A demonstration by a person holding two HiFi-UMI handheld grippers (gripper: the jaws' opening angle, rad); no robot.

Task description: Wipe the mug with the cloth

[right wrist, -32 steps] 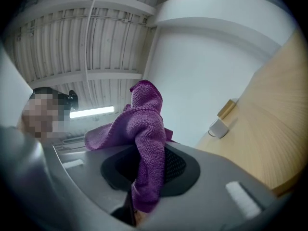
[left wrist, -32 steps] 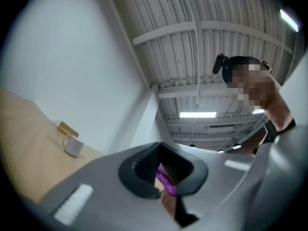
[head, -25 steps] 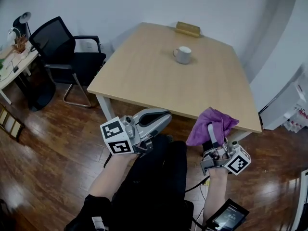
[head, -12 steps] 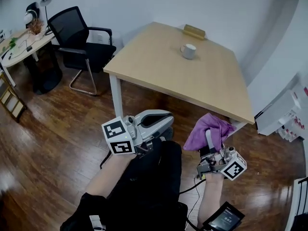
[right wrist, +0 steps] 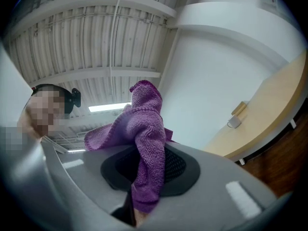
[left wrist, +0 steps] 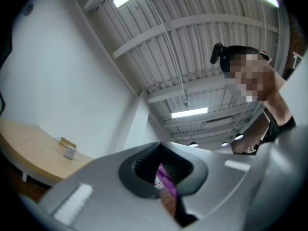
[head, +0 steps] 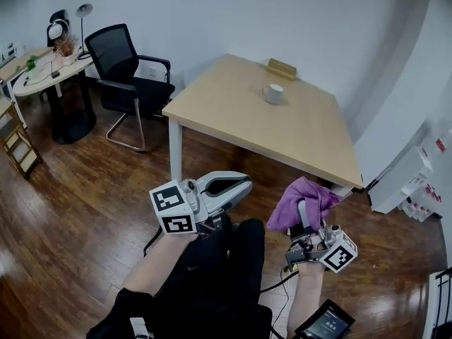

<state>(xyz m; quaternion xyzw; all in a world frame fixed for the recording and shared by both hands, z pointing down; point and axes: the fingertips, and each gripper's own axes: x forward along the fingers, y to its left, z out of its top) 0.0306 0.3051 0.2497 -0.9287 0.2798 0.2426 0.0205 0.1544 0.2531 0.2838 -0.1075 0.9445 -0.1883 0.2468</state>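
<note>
A white mug (head: 272,94) stands on the far part of the wooden table (head: 233,115); it also shows small in the left gripper view (left wrist: 69,151) and the right gripper view (right wrist: 234,122). My right gripper (head: 306,210) is shut on a purple cloth (head: 302,202), which bunches above its jaws (right wrist: 144,143). My left gripper (head: 233,186) is shut with nothing in it. Both are held over the floor, well short of the table's near edge and tilted upward.
A small wooden block (head: 282,68) lies behind the mug near the wall. A black office chair (head: 131,76) stands left of the table, with a white desk (head: 35,73) and shelf beyond. A white cabinet (head: 406,179) stands at the right.
The view has drawn back from the table: table and mug now look smaller and farther. Both grippers kept their pose and the cloth stays in the right one.
</note>
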